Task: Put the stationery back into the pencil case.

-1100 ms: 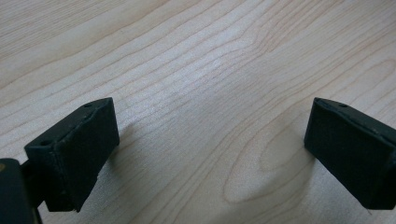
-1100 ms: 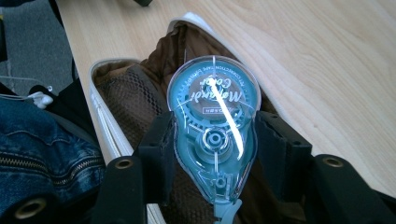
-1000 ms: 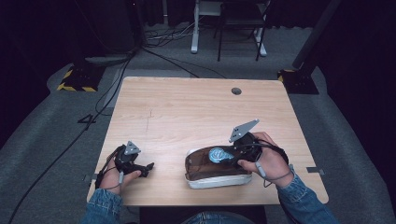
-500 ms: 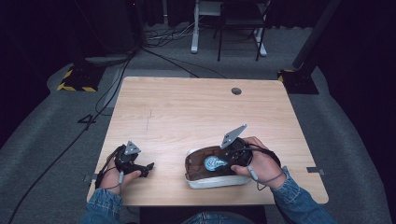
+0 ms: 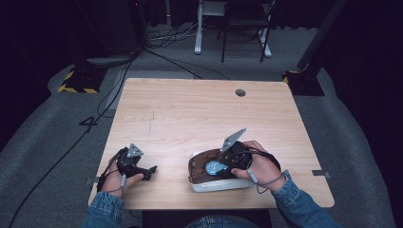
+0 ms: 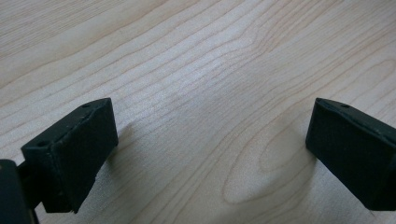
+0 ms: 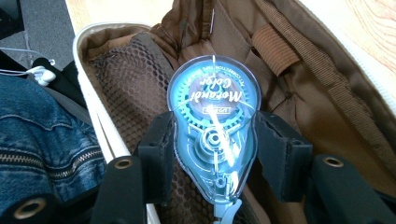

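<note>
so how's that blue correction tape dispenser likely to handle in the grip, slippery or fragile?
Probably a bit slippery: the correction tape dispenser has a glossy, clear plastic shell that throws glare. Its rounded teardrop sides give the right tool little flat surface, so it might pivot. Likely light and somewhat brittle, since gears show through the thin casing. The brown-lined pouch beneath looks soft.

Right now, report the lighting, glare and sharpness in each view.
High view: table evenly lit, surroundings fall to near black, image soft. Left gripper view: wood grain crisp, a pale sheen mid-frame, soft shadows beside each of the fingertips. Right gripper view: bright streaks of glare cross the clear blue correction tape dispenser, its lettering still readable; the pouch lining is sharp.
</note>
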A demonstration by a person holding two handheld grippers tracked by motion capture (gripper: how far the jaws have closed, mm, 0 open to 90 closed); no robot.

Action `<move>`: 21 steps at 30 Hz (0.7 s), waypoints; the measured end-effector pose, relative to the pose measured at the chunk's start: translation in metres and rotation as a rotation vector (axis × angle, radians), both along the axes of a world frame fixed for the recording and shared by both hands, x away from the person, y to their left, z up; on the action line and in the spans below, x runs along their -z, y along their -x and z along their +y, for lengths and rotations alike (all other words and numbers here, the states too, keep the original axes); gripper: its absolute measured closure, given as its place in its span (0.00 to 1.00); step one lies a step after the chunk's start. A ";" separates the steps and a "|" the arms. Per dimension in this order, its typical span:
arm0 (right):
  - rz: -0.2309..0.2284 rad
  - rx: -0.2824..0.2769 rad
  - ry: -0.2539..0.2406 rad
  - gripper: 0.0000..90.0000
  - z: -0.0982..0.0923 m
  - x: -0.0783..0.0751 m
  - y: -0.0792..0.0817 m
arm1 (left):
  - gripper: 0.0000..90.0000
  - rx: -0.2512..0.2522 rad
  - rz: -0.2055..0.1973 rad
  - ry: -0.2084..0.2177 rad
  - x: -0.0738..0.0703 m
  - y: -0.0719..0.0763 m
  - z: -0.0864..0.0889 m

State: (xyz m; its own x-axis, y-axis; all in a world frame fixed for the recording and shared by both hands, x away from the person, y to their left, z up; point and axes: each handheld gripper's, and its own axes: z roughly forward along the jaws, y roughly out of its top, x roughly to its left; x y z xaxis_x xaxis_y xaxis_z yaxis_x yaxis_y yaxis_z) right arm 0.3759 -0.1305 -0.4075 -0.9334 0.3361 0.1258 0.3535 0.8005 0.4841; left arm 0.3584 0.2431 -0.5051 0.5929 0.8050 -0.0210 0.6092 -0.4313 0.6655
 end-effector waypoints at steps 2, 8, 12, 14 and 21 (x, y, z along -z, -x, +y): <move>-0.004 -0.001 -0.001 0.56 0.001 0.001 0.000 | 0.03 0.001 0.000 0.000 0.000 0.000 0.000; -0.064 -0.017 -0.002 0.42 0.002 0.004 -0.001 | 0.02 0.000 -0.003 0.000 0.000 0.000 0.000; -0.080 -0.014 -0.013 0.38 0.001 0.002 -0.001 | 0.02 0.000 -0.002 0.002 0.000 0.000 0.000; -0.087 -0.022 -0.012 0.38 0.001 0.001 0.000 | 0.02 0.001 -0.002 0.001 0.000 0.000 0.000; -0.147 -0.024 -0.060 0.38 -0.008 -0.016 0.004 | 0.01 0.003 -0.002 0.003 0.001 -0.001 -0.001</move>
